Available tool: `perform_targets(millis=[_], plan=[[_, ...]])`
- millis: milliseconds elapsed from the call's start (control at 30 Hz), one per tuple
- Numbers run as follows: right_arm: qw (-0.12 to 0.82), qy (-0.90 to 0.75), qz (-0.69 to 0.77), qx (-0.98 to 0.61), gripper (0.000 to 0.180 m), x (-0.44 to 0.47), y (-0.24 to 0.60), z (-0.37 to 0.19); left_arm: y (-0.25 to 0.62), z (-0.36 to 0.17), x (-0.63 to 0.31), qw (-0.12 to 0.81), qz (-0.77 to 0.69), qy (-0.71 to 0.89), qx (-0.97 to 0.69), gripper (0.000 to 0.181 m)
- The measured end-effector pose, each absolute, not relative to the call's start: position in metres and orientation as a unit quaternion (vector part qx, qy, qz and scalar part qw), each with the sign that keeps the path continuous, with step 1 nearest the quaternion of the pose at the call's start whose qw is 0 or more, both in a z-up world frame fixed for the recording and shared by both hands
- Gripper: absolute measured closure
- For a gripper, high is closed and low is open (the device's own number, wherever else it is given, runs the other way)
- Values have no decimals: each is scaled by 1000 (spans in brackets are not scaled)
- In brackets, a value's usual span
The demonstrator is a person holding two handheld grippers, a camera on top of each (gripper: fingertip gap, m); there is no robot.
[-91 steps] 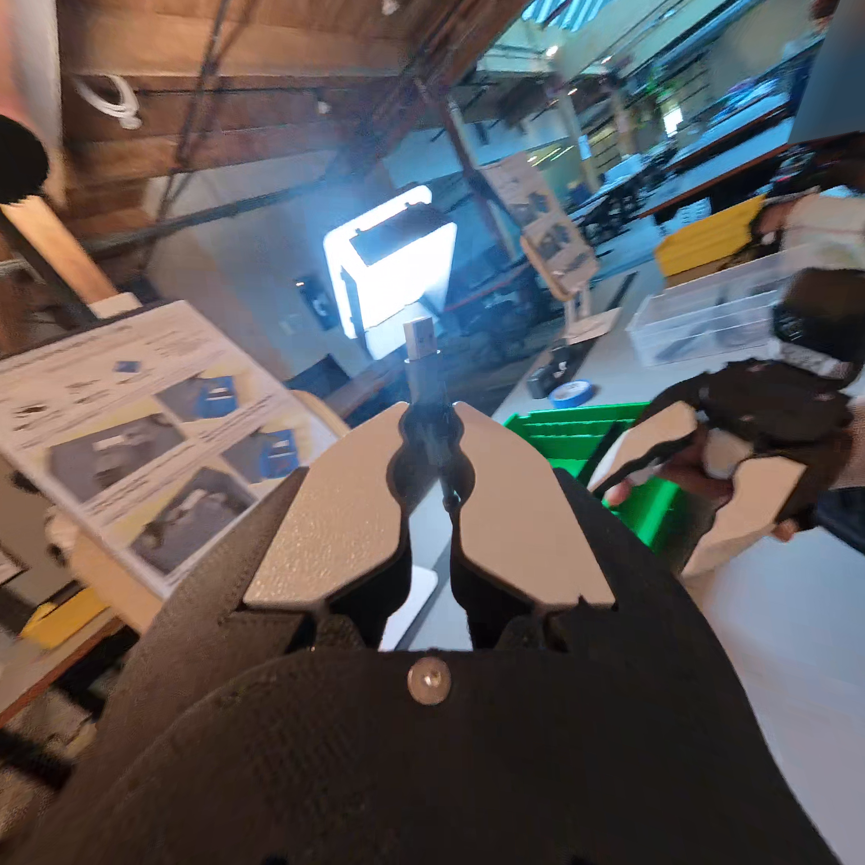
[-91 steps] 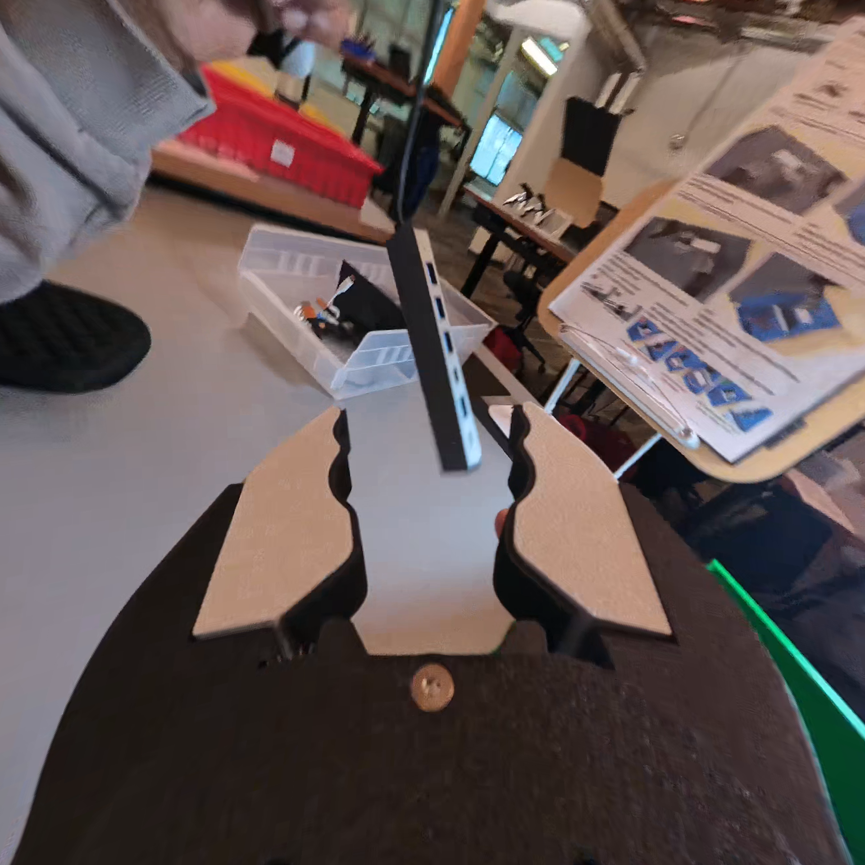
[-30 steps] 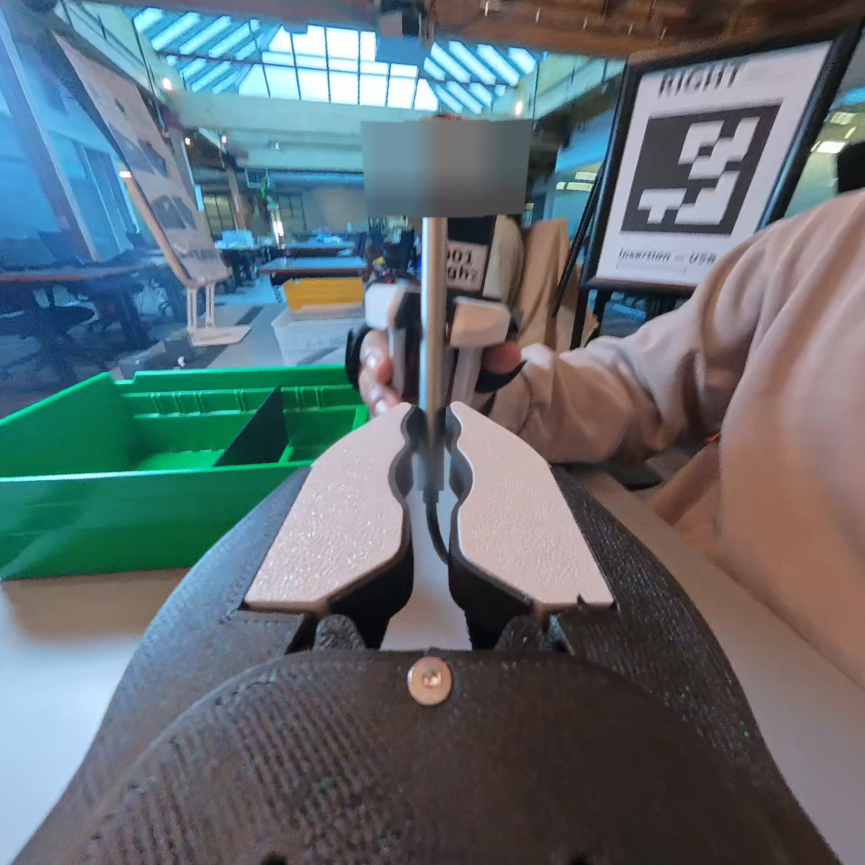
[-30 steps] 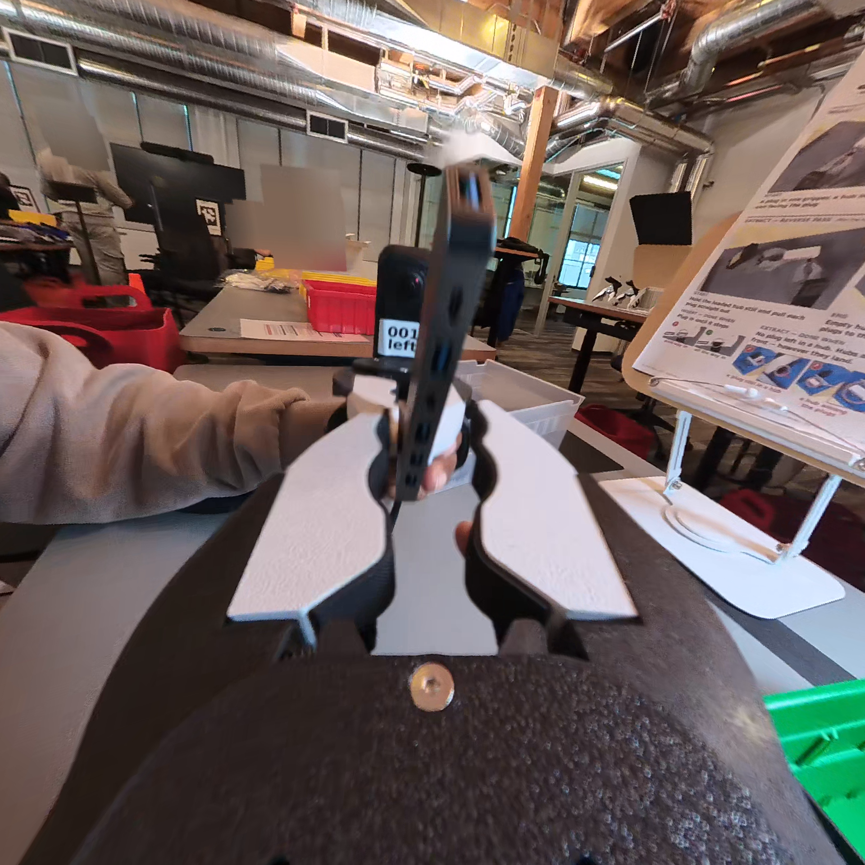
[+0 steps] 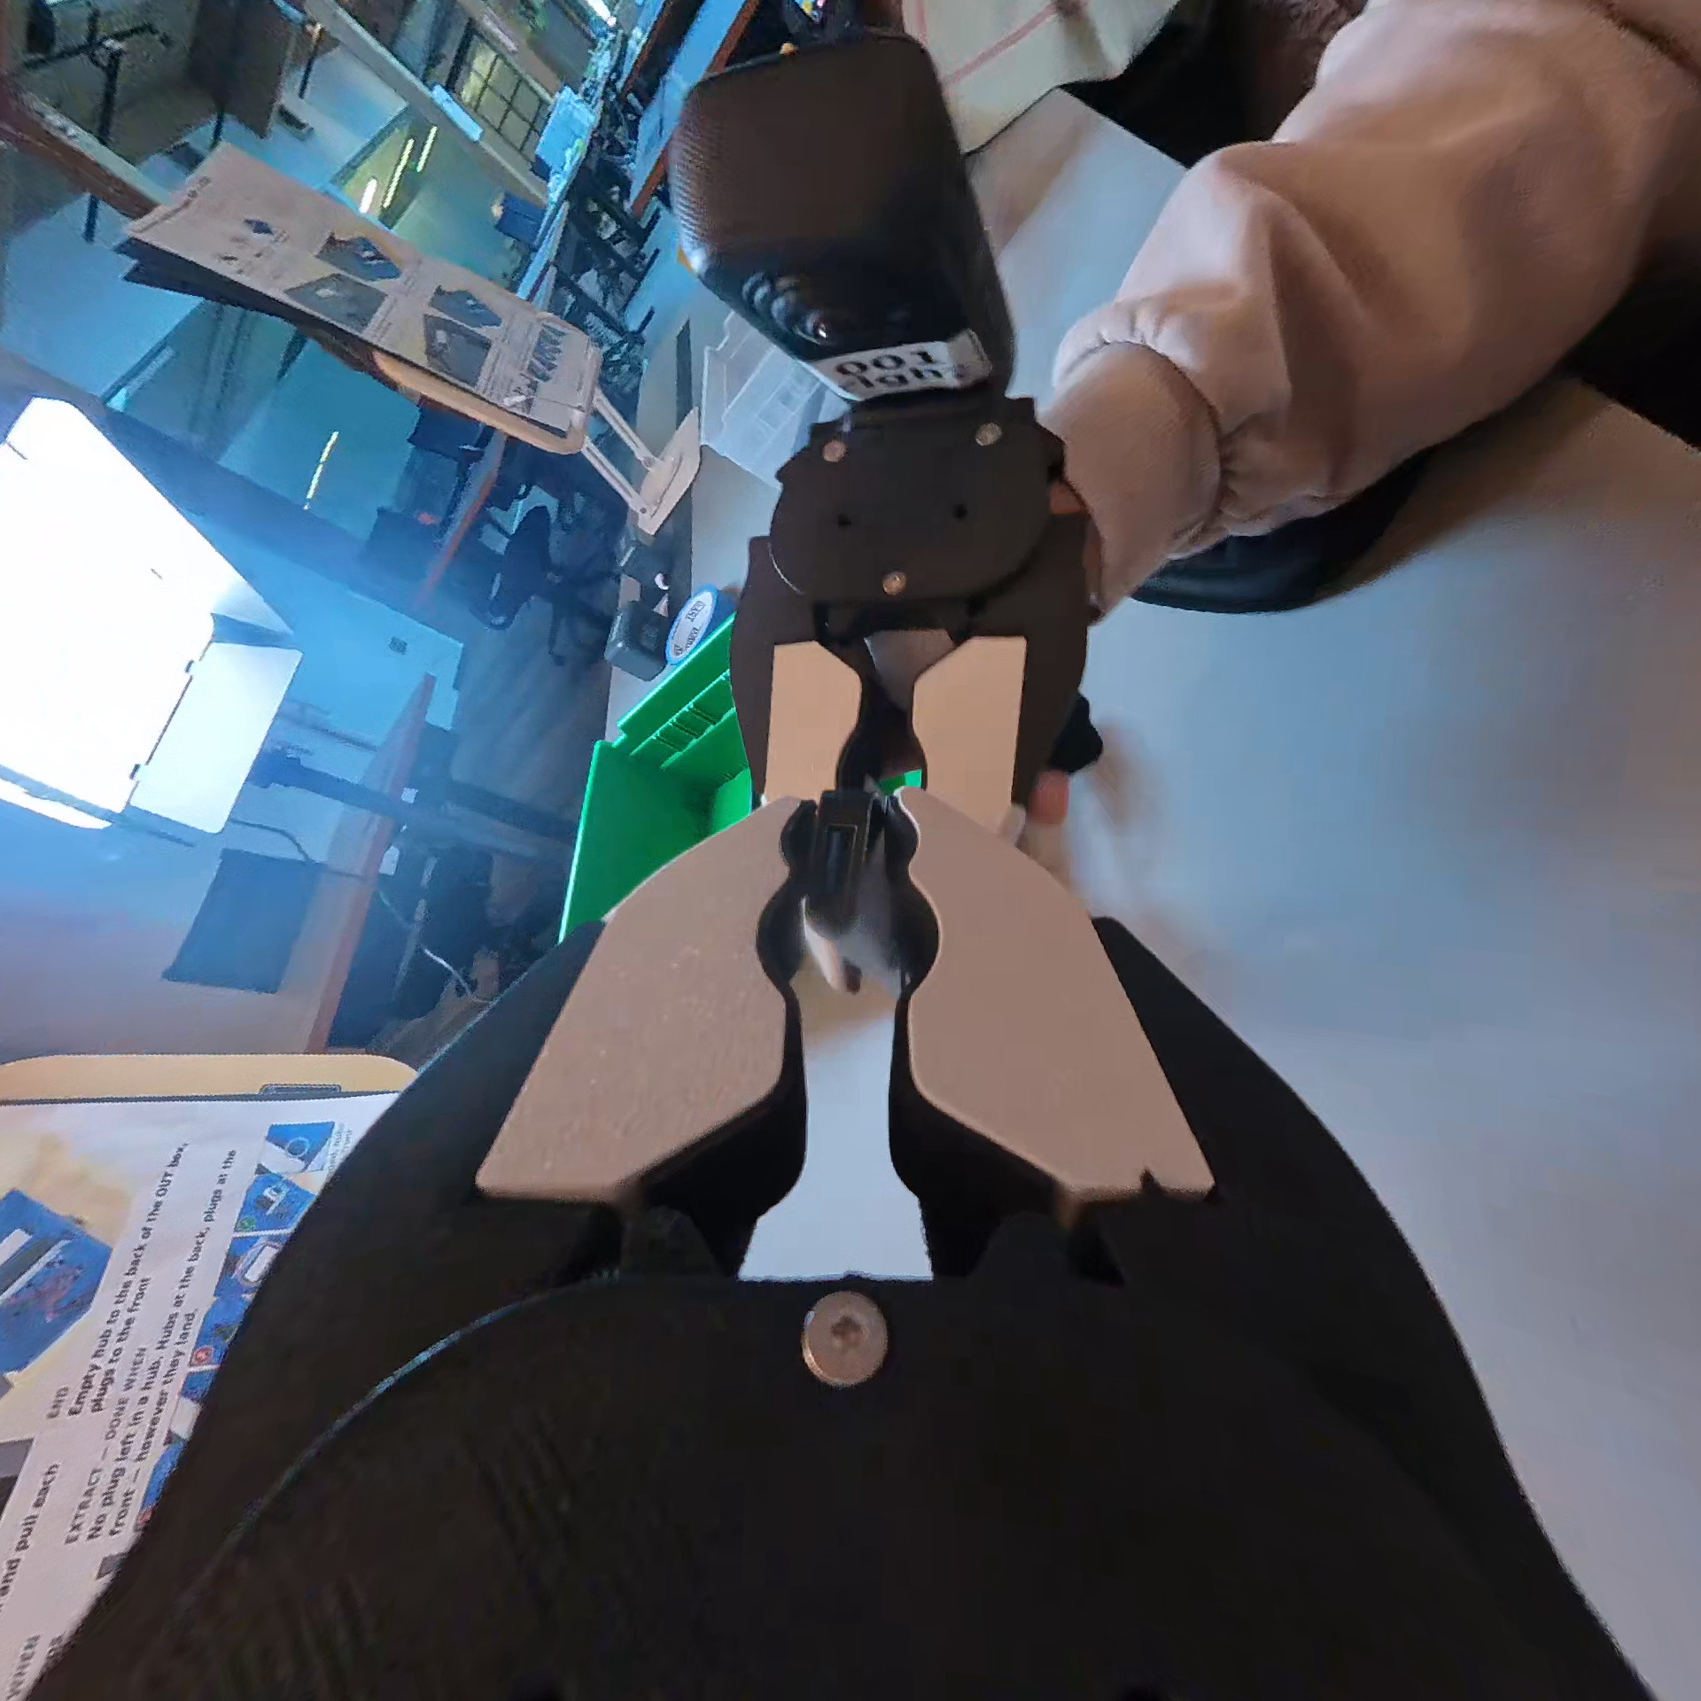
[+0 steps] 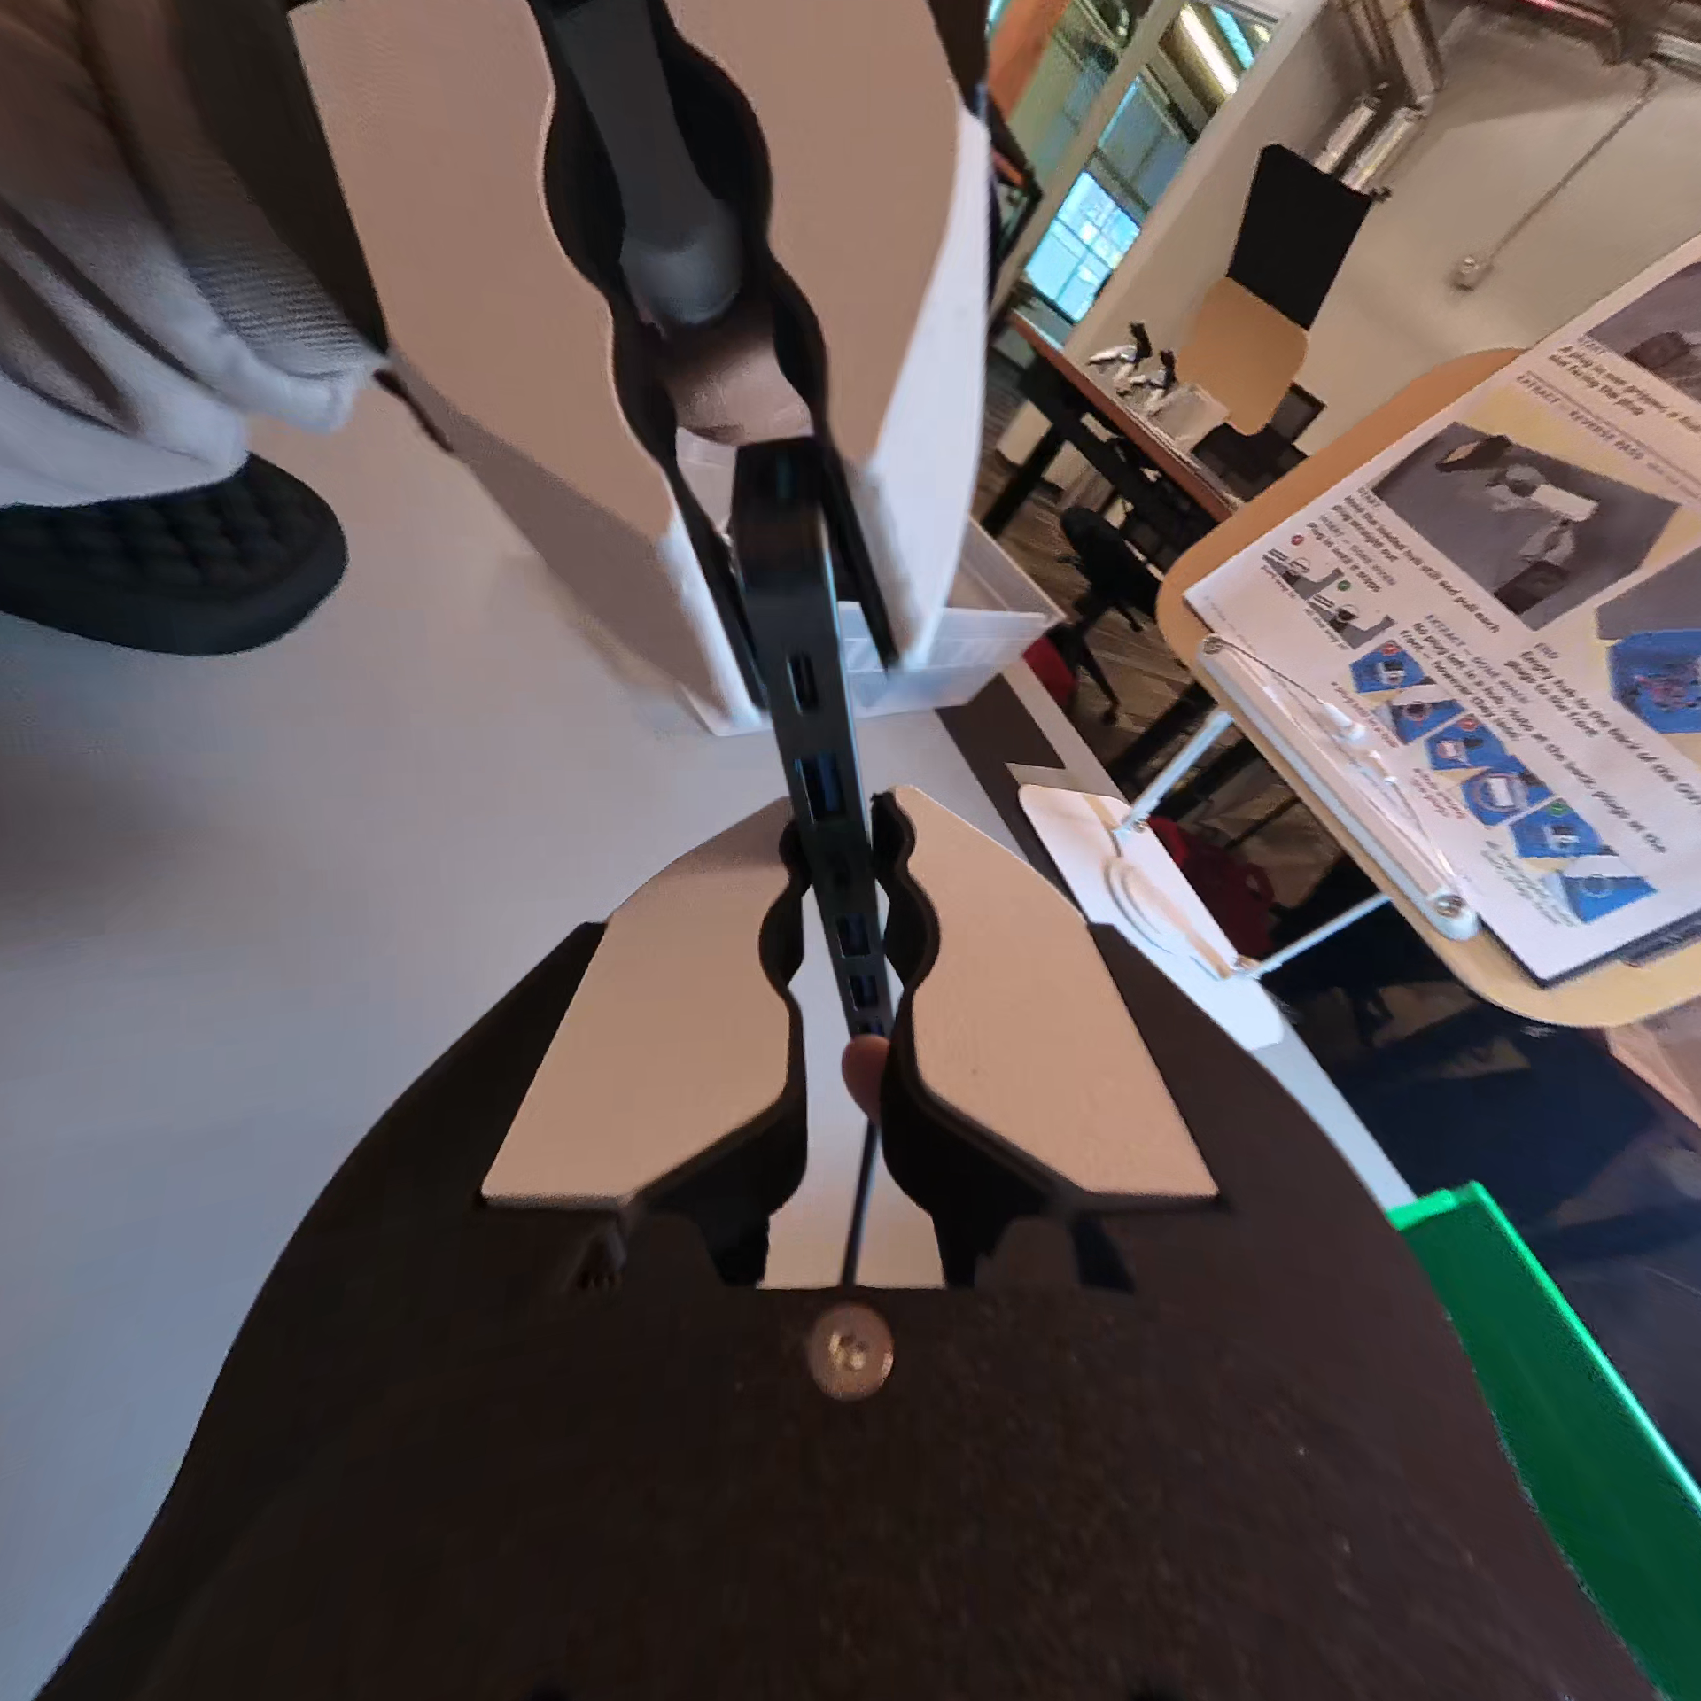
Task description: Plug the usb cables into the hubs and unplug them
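The left claw (image 5: 851,815), clenched on a black USB plug (image 5: 842,851), met the far end of the hub (image 6: 810,700) head-on, above the desk (image 5: 1381,874) and well clear of its surface. The hub's long axis ran straight from one claw to the other, its row of ports facing up in the right wrist view. The right claw (image 6: 838,833) gripped the hub's near end, tilted slightly; whether the plug had seated could not be told. A green bin (image 5: 644,801) stood beyond.
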State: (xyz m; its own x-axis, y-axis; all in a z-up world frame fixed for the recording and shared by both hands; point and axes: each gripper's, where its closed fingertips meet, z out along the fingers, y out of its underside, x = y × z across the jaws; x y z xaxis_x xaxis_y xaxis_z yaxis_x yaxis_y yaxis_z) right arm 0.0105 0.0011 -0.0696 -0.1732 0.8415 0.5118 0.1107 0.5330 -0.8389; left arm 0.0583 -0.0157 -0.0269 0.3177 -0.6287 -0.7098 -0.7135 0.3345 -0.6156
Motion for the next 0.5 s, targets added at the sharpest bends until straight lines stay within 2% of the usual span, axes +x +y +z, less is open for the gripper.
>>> perform_targets(millis=[33,167,300,433,500], plan=[[527,-697,346,-341,167,13,-2,-70,-20,-26,55,572,29,587,-573,167],[520,-724,323,-318,168,17,-7,-76,-24,-34,49,559,6,594,-578,167],[527,-749,232,-328,168,16,10,-95,-10,-57,37,505,94,609,-604,165],[517,-750,218,-349,168,16,20,-101,2,-72,25,447,199,625,-609,165],[516,-753,223,-343,167,17,18,-102,-3,-73,28,435,194,633,-610,167]])
